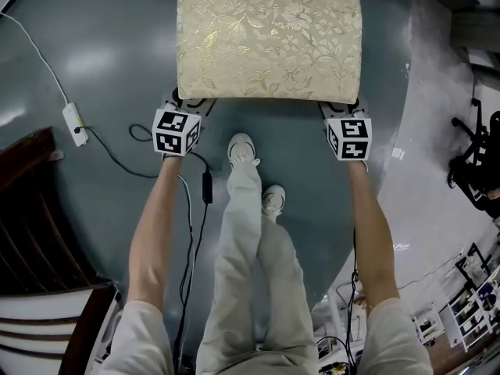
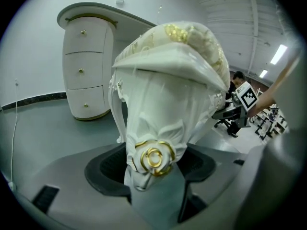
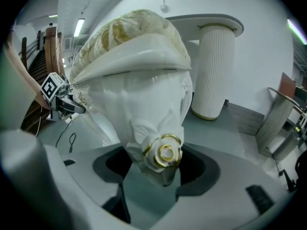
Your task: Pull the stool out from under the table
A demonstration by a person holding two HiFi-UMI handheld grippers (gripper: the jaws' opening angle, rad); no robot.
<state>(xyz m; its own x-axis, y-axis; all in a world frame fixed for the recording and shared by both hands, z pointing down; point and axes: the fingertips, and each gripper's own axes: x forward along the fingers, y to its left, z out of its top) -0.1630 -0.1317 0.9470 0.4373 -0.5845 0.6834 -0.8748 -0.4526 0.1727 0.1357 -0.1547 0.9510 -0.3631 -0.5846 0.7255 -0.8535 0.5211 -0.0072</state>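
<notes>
The stool (image 1: 269, 37) stands on the grey floor (image 1: 117, 45), directly in front of the person's shoes (image 1: 243, 149), with its cream and gold flowered cushion facing up. In both gripper views the white table (image 2: 88, 63) rises behind the stool and apart from it. None of the cushion lies under the table top. The part with three drawers is behind the stool's left side, and a ribbed column (image 3: 216, 71) is behind its right side.

The left gripper (image 1: 192, 104) is at the near left corner of the stool, just under the cushion edge. Its jaws are pressed onto the near left leg (image 2: 153, 123), at the place where a carved rose with gold edges sits on the leg. The right gripper (image 1: 341, 109) is at the near right corner of the stool. Its jaws pinch the near right leg (image 3: 151, 123) at the same kind of rose. Both arms reach forward, about parallel, one on each side of the person's legs.

To the left of the stool a white cable with a small white box (image 1: 75, 123) lies on the floor. A black cable (image 1: 206, 187) lies near the shoes. Dark wooden furniture (image 1: 31, 209) is well to the left of the stool and nearer to the person. A black office chair (image 1: 476, 162) stands well to the right of the stool.
</notes>
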